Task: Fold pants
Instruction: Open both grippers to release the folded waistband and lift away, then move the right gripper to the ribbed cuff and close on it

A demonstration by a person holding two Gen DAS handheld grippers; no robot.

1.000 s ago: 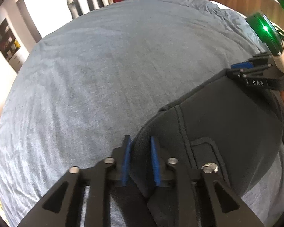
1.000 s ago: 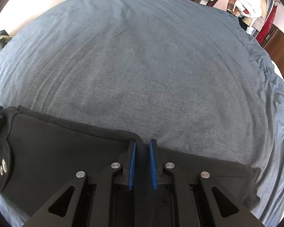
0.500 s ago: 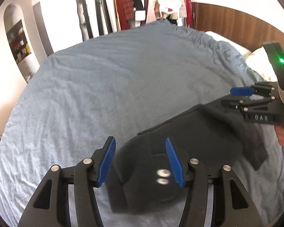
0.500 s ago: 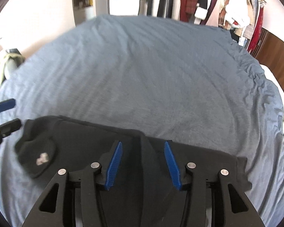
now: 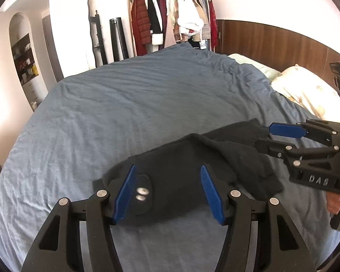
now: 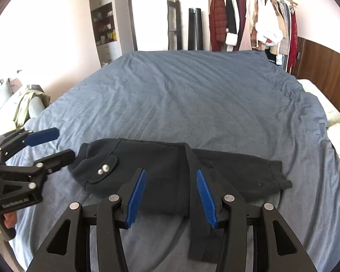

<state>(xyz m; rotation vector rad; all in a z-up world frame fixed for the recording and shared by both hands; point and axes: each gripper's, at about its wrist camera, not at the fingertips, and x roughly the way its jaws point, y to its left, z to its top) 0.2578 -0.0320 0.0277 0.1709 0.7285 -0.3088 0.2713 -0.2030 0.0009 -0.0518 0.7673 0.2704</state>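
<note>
Black pants [image 6: 165, 170] lie folded in a flat bundle on the blue bedspread [image 6: 192, 95], near its front edge. A pocket flap with two silver snaps [image 6: 103, 169] faces up at the bundle's left end. In the left wrist view the pants [image 5: 183, 172] lie just beyond my fingers. My left gripper [image 5: 170, 195] is open and empty above the pocket end. My right gripper [image 6: 171, 191] is open and empty above the bundle's middle. Each gripper also shows in the other view: the left one [image 6: 49, 145] and the right one [image 5: 266, 139], both open.
A clothes rack [image 6: 249, 18] with hanging garments stands behind the bed. A wooden headboard [image 5: 272, 43] and pillows [image 5: 303, 93] are at the right. A shelf niche [image 6: 103, 25] is in the far wall. A chair with clothing [image 6: 27, 104] stands left of the bed.
Both grippers were shut on the pants' edge a second ago. They have let go, opened wide and pulled back and up. The pants now lie on the bed.
</note>
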